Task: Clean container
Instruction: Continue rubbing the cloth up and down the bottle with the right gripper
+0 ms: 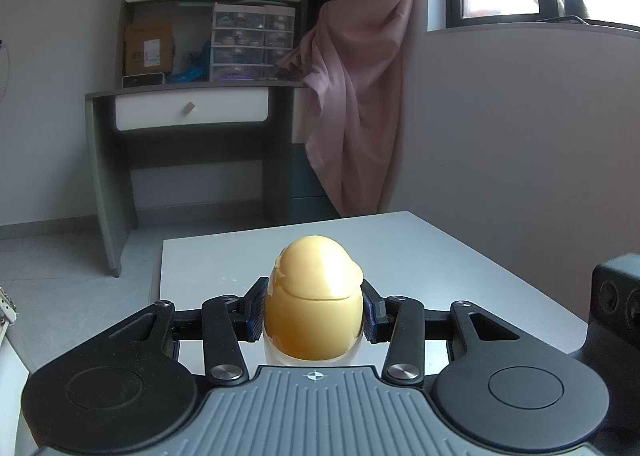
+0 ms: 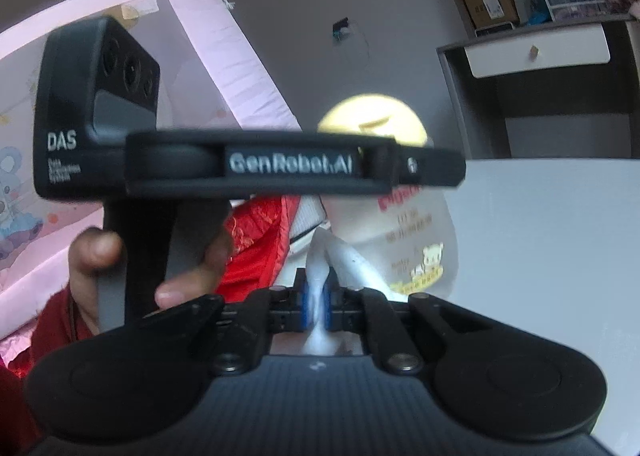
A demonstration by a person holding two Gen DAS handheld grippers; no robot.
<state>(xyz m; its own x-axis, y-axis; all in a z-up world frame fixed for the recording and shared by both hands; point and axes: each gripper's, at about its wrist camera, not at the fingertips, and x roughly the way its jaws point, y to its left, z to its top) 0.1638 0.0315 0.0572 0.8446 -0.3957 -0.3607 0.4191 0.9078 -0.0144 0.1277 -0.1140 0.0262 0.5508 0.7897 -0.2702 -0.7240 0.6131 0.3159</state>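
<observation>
From my left camera I see the white table [image 1: 460, 268] stretching away toward a desk [image 1: 192, 104] with a white drawer and a pink curtain [image 1: 356, 96] hanging beside the window. Over the near part of that table is the bottle [image 1: 314, 312], the thing I am cleaning: it stands upright, long axis vertical, its rounded yellow cap pointing up and its clear body running down below the jaws. My left gripper [image 1: 314, 314] is clenched on it, one blue pad pressed to each side just under the seam of the cap.

From my right camera the left gripper [image 2: 256, 168] crosses the view side-on, with the person's hand [image 2: 160, 256] wrapped around its handle, a red sleeve below. The bottle [image 2: 416, 240] shows behind it, yellow cap above the black bar, clear printed body below, still upright. My right gripper [image 2: 316, 304] is clamped on a white wipe [image 2: 320, 256], whose twisted end rises between the blue pads and lies against the bottle's clear lower body.
</observation>
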